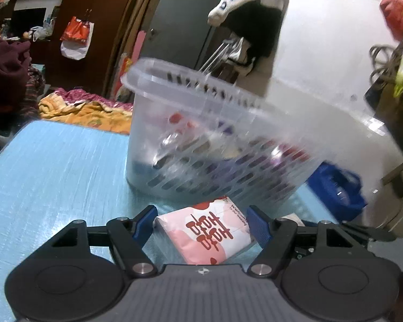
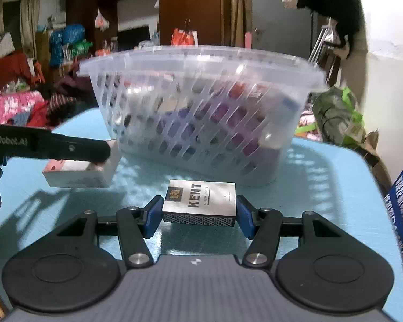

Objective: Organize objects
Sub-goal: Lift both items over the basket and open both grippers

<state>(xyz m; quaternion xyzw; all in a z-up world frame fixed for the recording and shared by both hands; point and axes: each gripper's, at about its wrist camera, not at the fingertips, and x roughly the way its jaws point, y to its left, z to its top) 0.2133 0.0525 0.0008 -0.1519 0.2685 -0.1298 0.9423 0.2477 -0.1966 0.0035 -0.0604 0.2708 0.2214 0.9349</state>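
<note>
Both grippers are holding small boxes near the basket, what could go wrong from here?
1. The right gripper pinches the silver Kent box only at its ends, so it might twist or slip on the way up.
2. The basket has a tall wall and wide rim; either box may clip it and push the light basket across the blue table.
3. The left gripper with the pink box sits close by, so the two could collide.

both tongs [image 1: 201, 224] [image 2: 200, 214] have black linkage arms, blue pads, silver screws, grey ribbed bodies.
</note>
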